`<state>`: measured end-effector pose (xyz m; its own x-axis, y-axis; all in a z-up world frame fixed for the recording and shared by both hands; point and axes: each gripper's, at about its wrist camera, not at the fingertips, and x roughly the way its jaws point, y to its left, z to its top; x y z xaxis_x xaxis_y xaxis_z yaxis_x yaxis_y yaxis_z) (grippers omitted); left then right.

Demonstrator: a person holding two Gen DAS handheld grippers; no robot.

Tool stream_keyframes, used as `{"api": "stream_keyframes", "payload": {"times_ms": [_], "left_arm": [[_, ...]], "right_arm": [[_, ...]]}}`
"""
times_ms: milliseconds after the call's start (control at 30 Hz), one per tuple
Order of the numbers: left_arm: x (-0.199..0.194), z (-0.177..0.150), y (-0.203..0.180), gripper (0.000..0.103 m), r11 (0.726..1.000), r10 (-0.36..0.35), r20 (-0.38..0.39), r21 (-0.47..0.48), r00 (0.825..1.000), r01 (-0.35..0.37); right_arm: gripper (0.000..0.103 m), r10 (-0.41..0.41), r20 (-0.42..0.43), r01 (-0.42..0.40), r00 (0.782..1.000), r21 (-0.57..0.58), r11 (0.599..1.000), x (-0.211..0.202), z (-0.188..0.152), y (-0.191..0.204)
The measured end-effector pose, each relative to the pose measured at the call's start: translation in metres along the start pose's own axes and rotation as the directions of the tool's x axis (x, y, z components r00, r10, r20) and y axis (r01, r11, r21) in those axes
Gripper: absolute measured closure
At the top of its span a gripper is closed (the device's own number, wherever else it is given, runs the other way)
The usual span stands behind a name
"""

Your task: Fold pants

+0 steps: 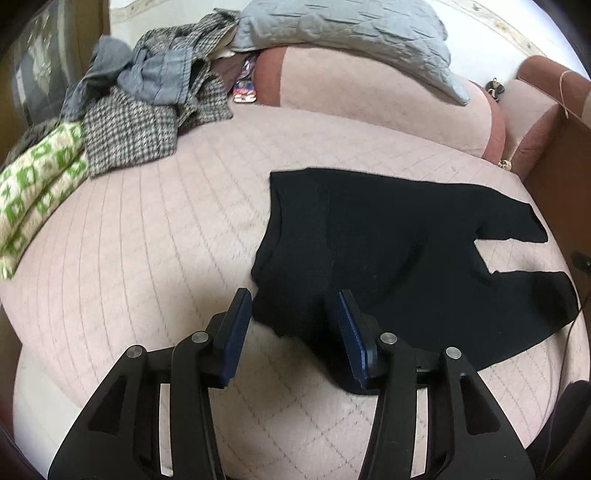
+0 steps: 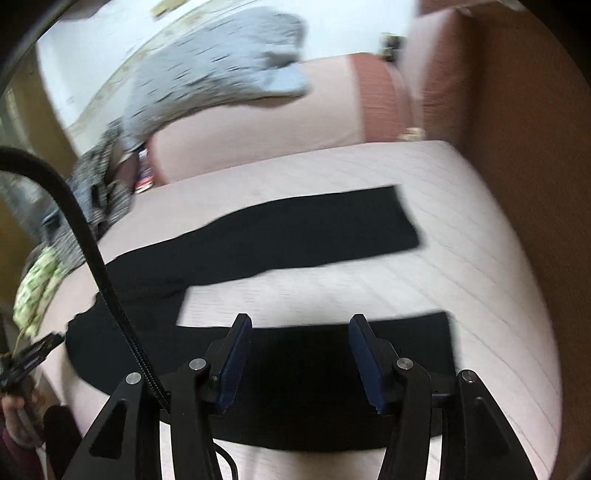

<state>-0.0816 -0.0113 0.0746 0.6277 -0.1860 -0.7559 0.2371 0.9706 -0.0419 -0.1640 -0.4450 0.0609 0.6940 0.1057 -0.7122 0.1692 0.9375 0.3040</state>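
Observation:
Black pants (image 1: 388,243) lie spread flat on a pink quilted bed (image 1: 147,258), waist to the left, two legs running right. My left gripper (image 1: 293,306) is open, just above the waist's near corner, with nothing between its pads. In the right wrist view the pants (image 2: 295,229) show both legs apart, with bed cover between them. My right gripper (image 2: 300,328) is open over the near leg (image 2: 303,376), close to its hem end, holding nothing.
A heap of clothes (image 1: 147,110) lies at the bed's far left, with a green-and-white knit (image 1: 33,192) beside it. A grey quilted pillow (image 1: 351,33) rests on a pink bolster (image 1: 369,107). A brown panel (image 2: 517,184) flanks the right side. A black cable (image 2: 92,254) crosses the right wrist view.

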Motion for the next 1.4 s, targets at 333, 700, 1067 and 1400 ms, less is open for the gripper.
{"api": "stream_keyframes", "payload": {"times_ms": [333, 700, 1067, 1400], "left_arm": [[0.035, 0.047, -0.026, 0.056, 0.979, -0.146, -0.016, 0.143, 0.989, 0.147], [0.129, 0.119, -0.063, 0.056, 0.891, -0.178, -0.139, 0.396, 0.974, 0.22], [0.197, 0.139, -0.087, 0.05, 0.791, -0.165, -0.281, 0.535, 0.945, 0.297], [0.198, 0.134, -0.109, 0.083, 0.756, -0.151, -0.237, 0.598, 0.96, 0.266]], "right_arm": [[0.04, 0.04, -0.036, -0.049, 0.999, -0.314, 0.948, 0.053, 0.041, 0.055], [0.034, 0.013, -0.113, -0.075, 0.994, -0.568, 0.82, 0.14, 0.101, 0.084], [0.031, -0.027, -0.261, -0.167, 0.965, -0.691, 0.703, 0.213, 0.119, 0.088], [0.099, -0.041, -0.202, -0.125, 0.978, -0.739, 0.662, 0.204, 0.1, 0.111]]}}
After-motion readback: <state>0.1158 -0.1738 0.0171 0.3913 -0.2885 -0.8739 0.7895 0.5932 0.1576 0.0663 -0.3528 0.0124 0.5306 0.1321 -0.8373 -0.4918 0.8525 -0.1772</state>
